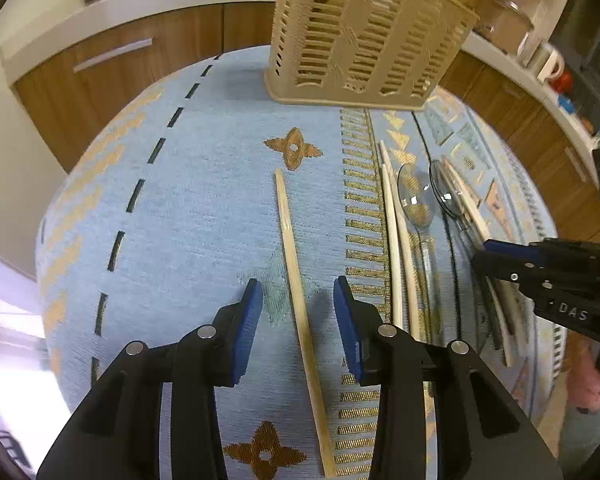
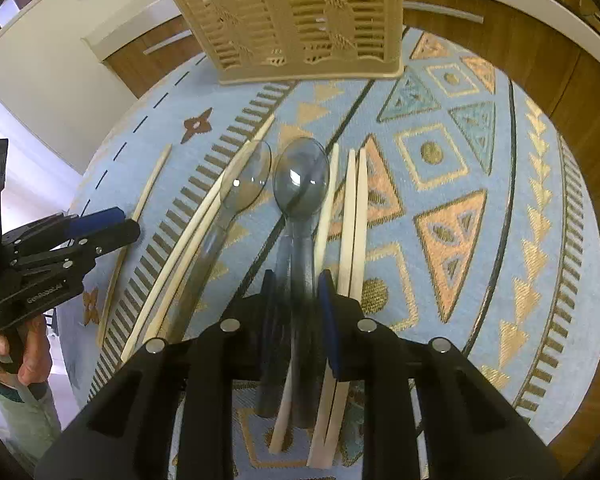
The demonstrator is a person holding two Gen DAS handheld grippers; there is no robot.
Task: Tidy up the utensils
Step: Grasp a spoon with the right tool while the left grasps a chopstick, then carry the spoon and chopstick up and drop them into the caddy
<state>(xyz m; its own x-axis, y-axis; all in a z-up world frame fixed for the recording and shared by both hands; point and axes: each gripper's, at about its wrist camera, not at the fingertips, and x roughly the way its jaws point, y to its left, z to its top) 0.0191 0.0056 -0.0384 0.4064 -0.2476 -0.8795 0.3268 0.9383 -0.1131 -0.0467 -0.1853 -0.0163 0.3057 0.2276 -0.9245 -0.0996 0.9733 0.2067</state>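
A beige slotted utensil basket (image 1: pixel 364 36) stands at the far side of a blue patterned cloth; it also shows in the right wrist view (image 2: pixel 296 20). My left gripper (image 1: pixel 298 300) is open, its fingers either side of a single wooden chopstick (image 1: pixel 296 280) lying on the cloth. My right gripper (image 2: pixel 298 284) straddles the handle of a smoky grey plastic spoon (image 2: pixel 302 184), its pads close beside it. A clear spoon (image 2: pixel 248 180) and several pale chopsticks (image 2: pixel 352 216) lie alongside. The right gripper also shows in the left wrist view (image 1: pixel 484 248).
The round table's cloth (image 1: pixel 204 184) ends at a curved edge. Wooden cabinets (image 1: pixel 112 68) with a white counter stand behind. Mugs and jars (image 1: pixel 548 64) sit on the counter at right. A pair of pale chopsticks (image 2: pixel 188 240) lies left of the clear spoon.
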